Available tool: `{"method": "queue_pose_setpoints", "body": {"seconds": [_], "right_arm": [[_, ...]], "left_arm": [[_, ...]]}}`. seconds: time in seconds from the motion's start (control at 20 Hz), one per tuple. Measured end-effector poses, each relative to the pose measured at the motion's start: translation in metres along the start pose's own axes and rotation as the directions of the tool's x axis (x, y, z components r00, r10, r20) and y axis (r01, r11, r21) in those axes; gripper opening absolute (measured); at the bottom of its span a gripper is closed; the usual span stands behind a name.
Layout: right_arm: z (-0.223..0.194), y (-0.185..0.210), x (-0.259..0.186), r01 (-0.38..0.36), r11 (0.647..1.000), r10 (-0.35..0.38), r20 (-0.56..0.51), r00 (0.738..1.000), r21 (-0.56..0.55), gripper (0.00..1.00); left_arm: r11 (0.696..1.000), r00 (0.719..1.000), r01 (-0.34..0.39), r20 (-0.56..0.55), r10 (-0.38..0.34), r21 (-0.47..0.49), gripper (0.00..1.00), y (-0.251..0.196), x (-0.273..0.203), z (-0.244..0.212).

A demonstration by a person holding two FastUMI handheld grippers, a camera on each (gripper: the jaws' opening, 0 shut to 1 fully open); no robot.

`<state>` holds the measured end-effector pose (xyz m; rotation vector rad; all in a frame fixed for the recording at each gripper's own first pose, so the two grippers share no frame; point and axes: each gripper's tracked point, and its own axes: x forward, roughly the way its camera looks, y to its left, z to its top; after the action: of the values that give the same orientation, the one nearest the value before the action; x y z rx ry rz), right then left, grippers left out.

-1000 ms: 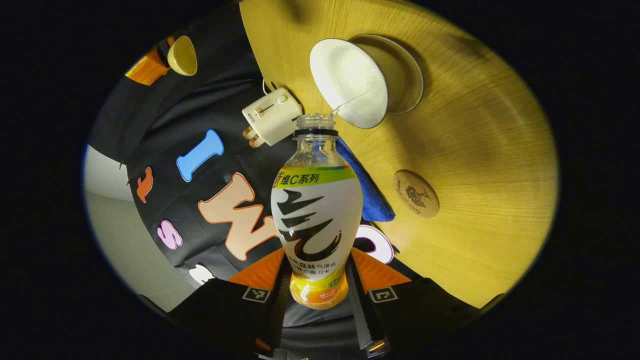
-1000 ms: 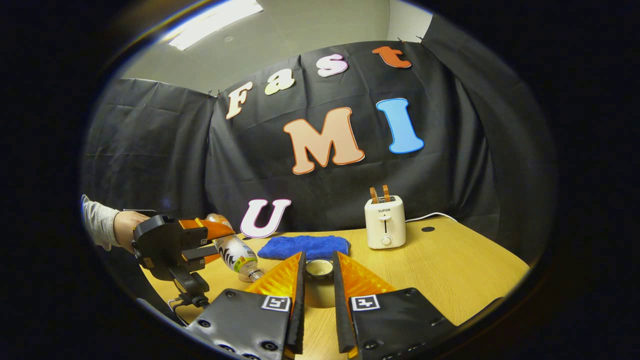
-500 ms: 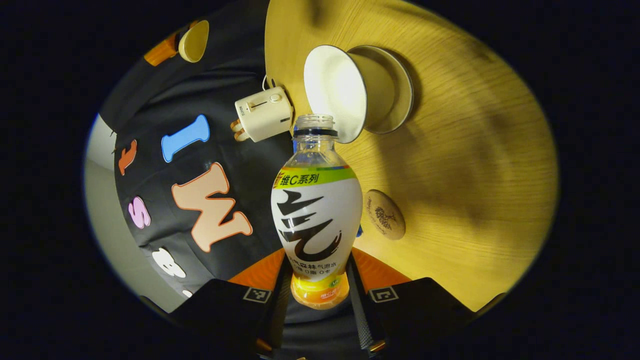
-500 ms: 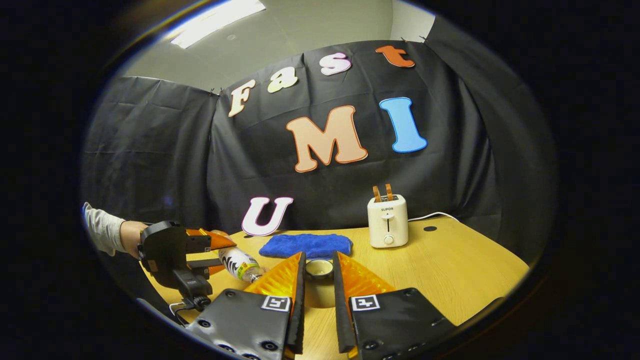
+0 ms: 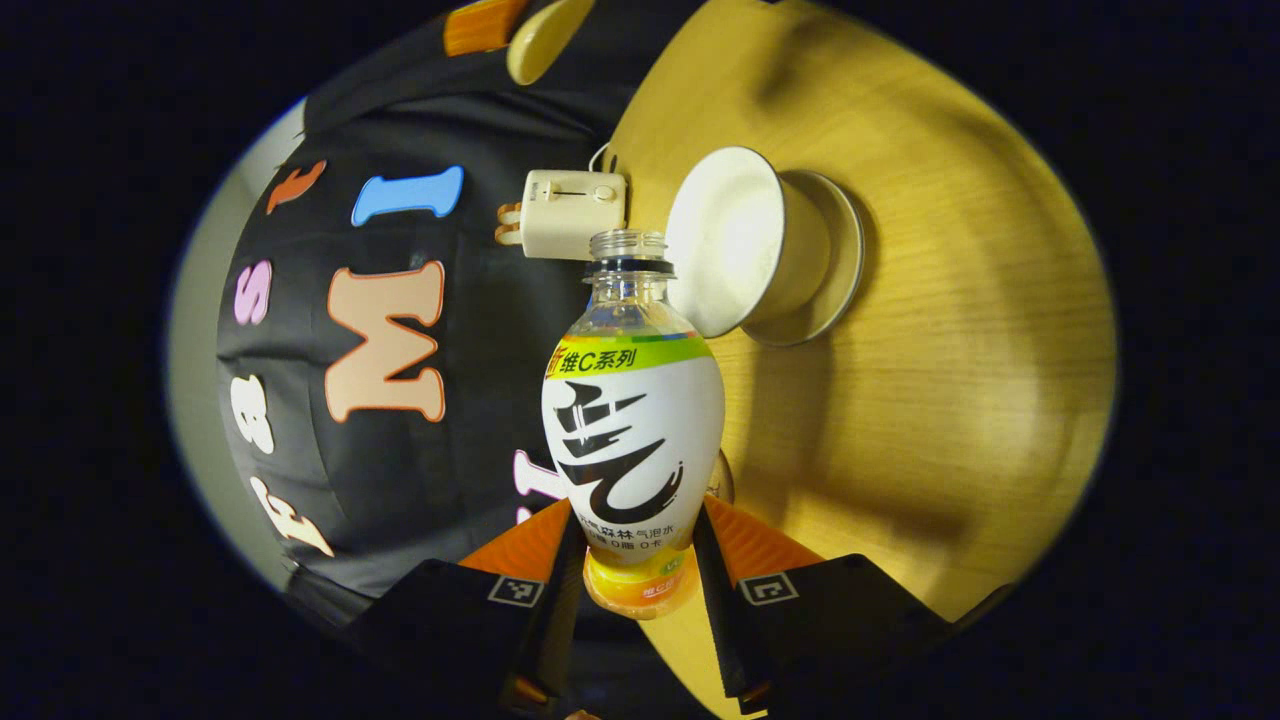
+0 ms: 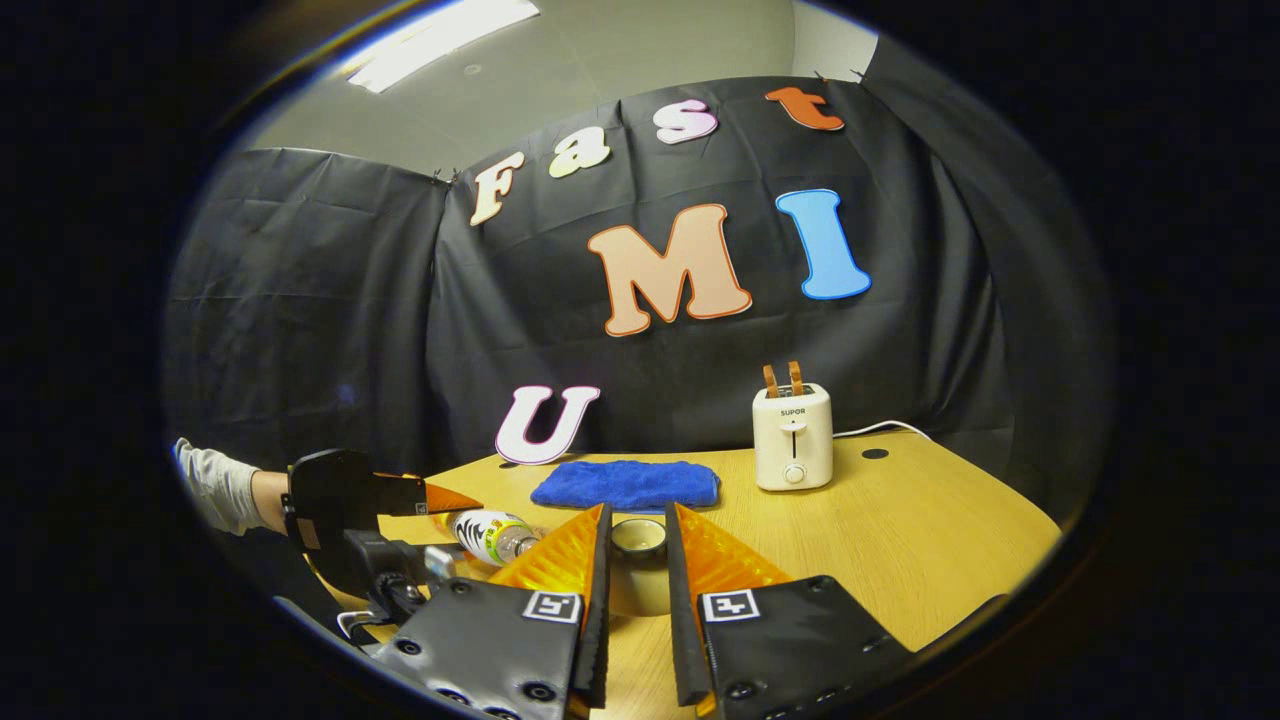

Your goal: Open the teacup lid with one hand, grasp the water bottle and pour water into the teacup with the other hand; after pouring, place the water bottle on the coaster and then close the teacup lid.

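Your left gripper [image 5: 634, 590] clamps the bottle [image 5: 632, 440] above the wooden table [image 5: 950, 400], your right gripper [image 6: 636, 590] pinches the lid [image 6: 638, 540].

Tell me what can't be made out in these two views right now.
- Coaster, left gripper view: just a sliver shows past the water bottle.
- Teacup water level, left gripper view: the bright interior gives no telling.
- Lid, right gripper view: the right gripper fingers flank it; contact with the pads is too small to judge.
- Bottle mouth, right gripper view: hidden behind a right gripper finger.
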<state>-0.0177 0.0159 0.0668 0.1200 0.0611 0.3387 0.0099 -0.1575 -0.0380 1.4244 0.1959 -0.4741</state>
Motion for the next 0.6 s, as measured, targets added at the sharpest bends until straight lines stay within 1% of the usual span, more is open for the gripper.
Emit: {"method": "queue_pose_setpoints", "body": {"seconds": [0.05, 0.1, 0.25, 0.4, 0.45, 0.55, 0.6], "right_arm": [[-0.001, 0.001, 0.000, -0.001, 1.000, 0.001, -0.003, 1.000, -0.002, 0.29], [-0.002, 0.002, 0.000, -0.003, 1.000, 0.003, -0.005, 1.000, -0.004, 0.30], [-0.001, 0.007, 0.000, -0.013, 1.000, 0.013, -0.002, 1.000, -0.007, 0.30], [0.001, 0.008, -0.001, -0.014, 1.000, 0.014, 0.002, 1.000, -0.008, 0.28], [0.002, 0.007, -0.002, -0.013, 1.000, 0.013, 0.004, 1.000, -0.007, 0.29], [0.004, 0.007, -0.002, -0.011, 1.000, 0.011, 0.008, 1.000, -0.006, 0.28], [0.005, 0.008, -0.003, -0.012, 1.000, 0.012, 0.011, 1.000, -0.005, 0.29]], "left_arm": [[0.999, 1.000, 0.006, 0.018, -0.005, -0.053, 0.55, -0.001, 0.000, 0.003], [0.994, 0.999, 0.016, 0.040, -0.012, -0.104, 0.55, -0.002, -0.001, 0.009], [0.963, 0.996, 0.036, 0.087, -0.014, -0.268, 0.55, -0.005, -0.004, 0.023], [0.905, 0.992, 0.052, 0.123, 0.001, -0.422, 0.55, 0.001, -0.006, 0.036], [0.885, 0.990, 0.051, 0.137, 0.014, -0.462, 0.55, 0.004, -0.007, 0.041], [0.847, 0.987, 0.040, 0.154, 0.050, -0.529, 0.55, 0.011, -0.010, 0.044], [0.822, 0.985, 0.035, 0.158, 0.067, -0.569, 0.55, 0.014, -0.010, 0.046]]}}
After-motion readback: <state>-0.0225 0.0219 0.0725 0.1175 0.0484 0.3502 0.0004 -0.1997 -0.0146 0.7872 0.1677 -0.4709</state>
